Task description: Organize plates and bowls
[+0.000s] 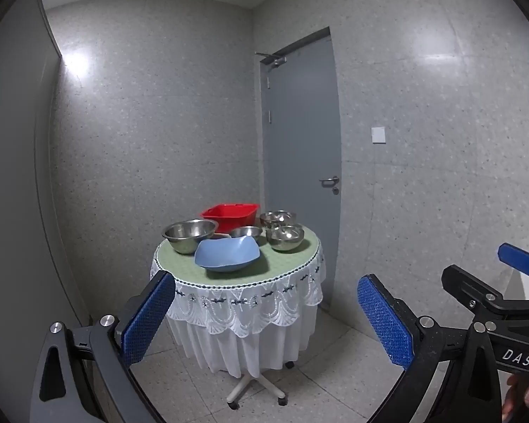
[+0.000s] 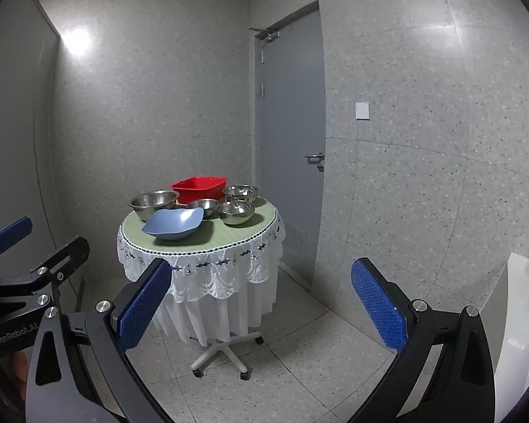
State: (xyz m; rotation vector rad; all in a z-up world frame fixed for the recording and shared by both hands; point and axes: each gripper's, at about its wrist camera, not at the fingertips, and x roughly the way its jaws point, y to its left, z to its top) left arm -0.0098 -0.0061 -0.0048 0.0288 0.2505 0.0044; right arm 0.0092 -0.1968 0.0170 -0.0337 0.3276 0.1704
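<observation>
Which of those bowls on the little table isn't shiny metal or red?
The pale blue bowl at the table's front edge. It is matte plastic with a wavy, squarish rim, while the four round bowls behind it are steel.

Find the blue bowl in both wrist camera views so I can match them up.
Left wrist: blue bowl sits at picture centre, at the round table's near edge.
Right wrist: blue bowl lies left of centre, again nearest the camera.
Shared landmark: the red tub behind it.

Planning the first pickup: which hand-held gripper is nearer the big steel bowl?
Left hand-held gripper: big steel bowl sits just left of its line. Right hand-held gripper is further right. Both well short.
</observation>
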